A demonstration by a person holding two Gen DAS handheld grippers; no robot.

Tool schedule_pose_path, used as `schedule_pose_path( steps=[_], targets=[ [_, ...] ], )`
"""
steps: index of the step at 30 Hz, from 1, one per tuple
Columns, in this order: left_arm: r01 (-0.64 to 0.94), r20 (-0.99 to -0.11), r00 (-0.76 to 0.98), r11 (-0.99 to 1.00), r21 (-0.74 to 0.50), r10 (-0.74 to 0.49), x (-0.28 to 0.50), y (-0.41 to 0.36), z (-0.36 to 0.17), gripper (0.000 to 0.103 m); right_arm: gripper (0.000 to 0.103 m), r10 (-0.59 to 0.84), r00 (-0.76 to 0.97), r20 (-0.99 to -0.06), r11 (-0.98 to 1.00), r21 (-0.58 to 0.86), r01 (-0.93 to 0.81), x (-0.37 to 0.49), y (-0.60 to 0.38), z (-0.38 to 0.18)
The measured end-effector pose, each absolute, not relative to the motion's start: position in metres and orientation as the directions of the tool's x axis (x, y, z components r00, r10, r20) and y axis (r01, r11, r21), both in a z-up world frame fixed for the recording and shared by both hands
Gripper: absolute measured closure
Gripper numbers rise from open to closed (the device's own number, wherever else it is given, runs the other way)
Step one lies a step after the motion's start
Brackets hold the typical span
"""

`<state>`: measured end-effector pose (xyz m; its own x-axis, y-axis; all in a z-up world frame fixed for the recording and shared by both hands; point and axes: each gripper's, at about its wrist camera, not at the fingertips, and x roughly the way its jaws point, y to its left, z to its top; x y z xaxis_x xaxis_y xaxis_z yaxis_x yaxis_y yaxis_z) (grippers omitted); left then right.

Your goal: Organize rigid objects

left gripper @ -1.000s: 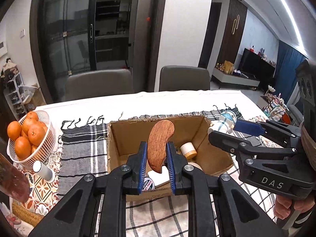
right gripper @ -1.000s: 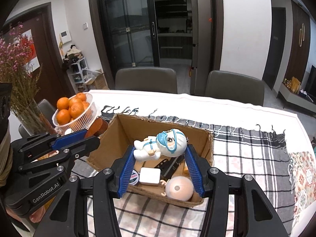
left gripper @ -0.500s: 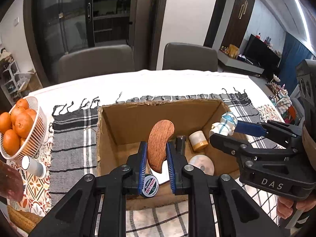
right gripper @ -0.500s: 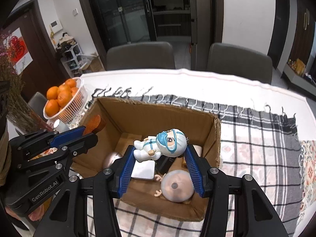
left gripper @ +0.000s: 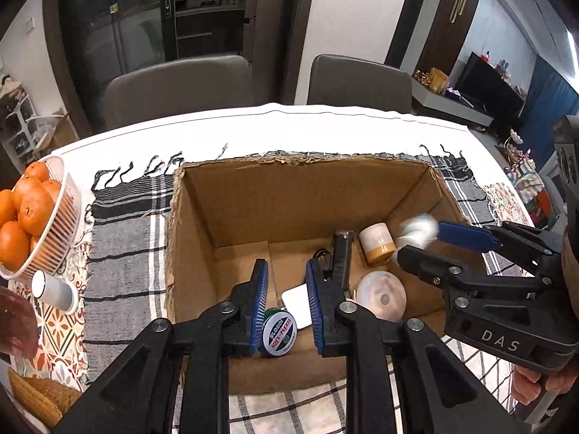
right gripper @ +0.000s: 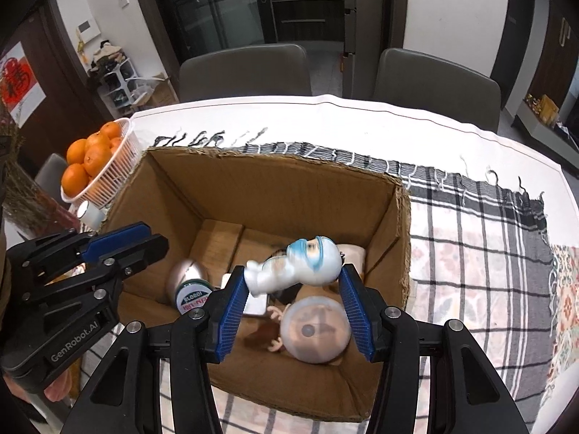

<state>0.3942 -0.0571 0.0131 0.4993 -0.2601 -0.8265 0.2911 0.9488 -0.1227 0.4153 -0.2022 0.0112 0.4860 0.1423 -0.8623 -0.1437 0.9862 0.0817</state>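
Two above the cardboard box [left gripper: 307, 162]: left hand-held gripper [left gripper: 286, 271] opening, empty; right hand-held gripper [right gripper: 293, 275] clamping the figurine [right gripper: 307, 262]; orange basket [left gripper: 67, 204] alongside.

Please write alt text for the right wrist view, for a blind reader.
The right gripper holds a small white and blue figurine between its blue pads over an open cardboard box with several small items inside. At left, the left gripper, jaws opening and empty, reaches over the box's edge; a basket of oranges stands beyond.
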Motion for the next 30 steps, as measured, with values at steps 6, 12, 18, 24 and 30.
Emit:
schedule_pose_path(
  steps=[6, 12, 18, 24, 30],
  targets=[
    [0.262, -0.804, 0.541, 0.958, -0.116, -0.246, 0.378, -0.051, 0.027, 0.067, 0.05, 0.15, 0.512, -0.846, 0.986, 0.089, -0.142, 0.402, -0.202, 0.02],
    [0.233, -0.761, 0.609, 0.968, -0.098, -0.224, 0.35, -0.042, 0.049, 0.062, 0.05, 0.137, 0.594, -0.793, 0.99, 0.082, -0.118, 0.373, -0.2, 0.044],
    [0.203, -0.71, 0.682, 0.978, -0.051, -0.179, 0.311, -0.037, 0.07, 0.056, 0.05, 0.109, 0.668, -0.736, 0.994, 0.067, -0.087, 0.333, -0.201, 0.066],
    [0.194, -0.655, 0.737, 0.98, -0.032, -0.167, 0.265, -0.034, 0.086, 0.047, 0.048, 0.082, 0.731, -0.677, 0.996, 0.067, -0.05, 0.286, -0.202, 0.083],
    [0.178, -0.6, 0.786, 0.984, -0.006, -0.146, 0.217, -0.027, 0.091, 0.037, 0.038, 0.046, 0.779, -0.625, 0.999, 0.045, -0.023, 0.236, -0.201, 0.089]
  ],
)
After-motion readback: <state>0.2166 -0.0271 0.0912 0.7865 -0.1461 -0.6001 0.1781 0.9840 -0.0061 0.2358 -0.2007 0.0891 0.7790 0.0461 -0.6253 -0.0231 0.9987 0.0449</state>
